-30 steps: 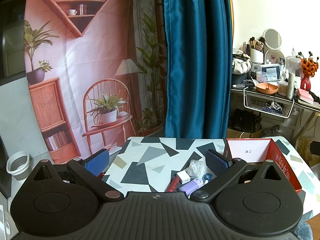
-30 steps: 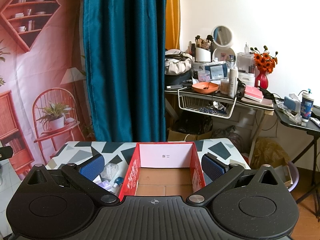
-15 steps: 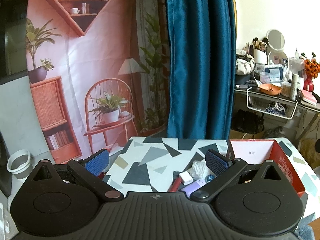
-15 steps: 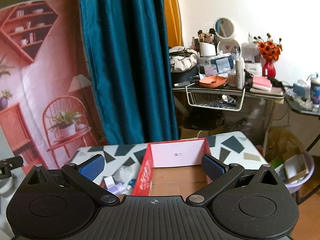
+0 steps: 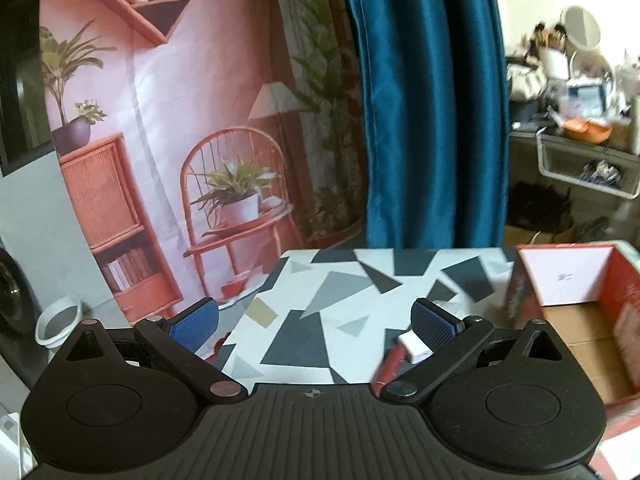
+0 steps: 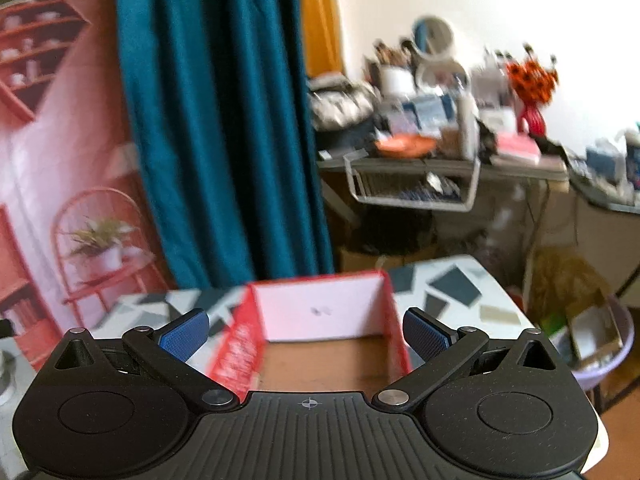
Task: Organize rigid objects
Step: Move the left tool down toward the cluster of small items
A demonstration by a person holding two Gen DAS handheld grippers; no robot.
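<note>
Box [image 6: 324, 312], red outside with bare cardboard floor and a white far wall, was recorded standing open-topped on the patterned table [image 5: 340, 308]. No objects were seen inside it; it was judged to be the receptacle for the sorting, placed at the table's right side so that both grippers could reach it.

Table surface was noted as largely bare on the left half. Small items were seen gathered close to the box's left wall, presumably staged there for a short transfer.

Right gripper [image 6: 306, 332] was observed with fingers spread wide, nothing between the blue pads [image 6: 424, 334]. It was held over the near edge of the box, the opening framed between the pads. This view was motion-blurred, so finer detail was not resolved.

Left gripper [image 5: 316, 322] was likewise recorded with fingers spread apart and nothing held. It was pointed across the table, with the box off to its right.

White block [image 5: 414, 346] was seen lying on the table just beside the left gripper's right pad, partly hidden by it. Red tube [image 5: 390, 364] lay touching or just beside the block; which could not be told. Both were judged rigid and small enough for a pinch grasp.

Task was judged barely begun: box unfilled, items still on the table.
</note>
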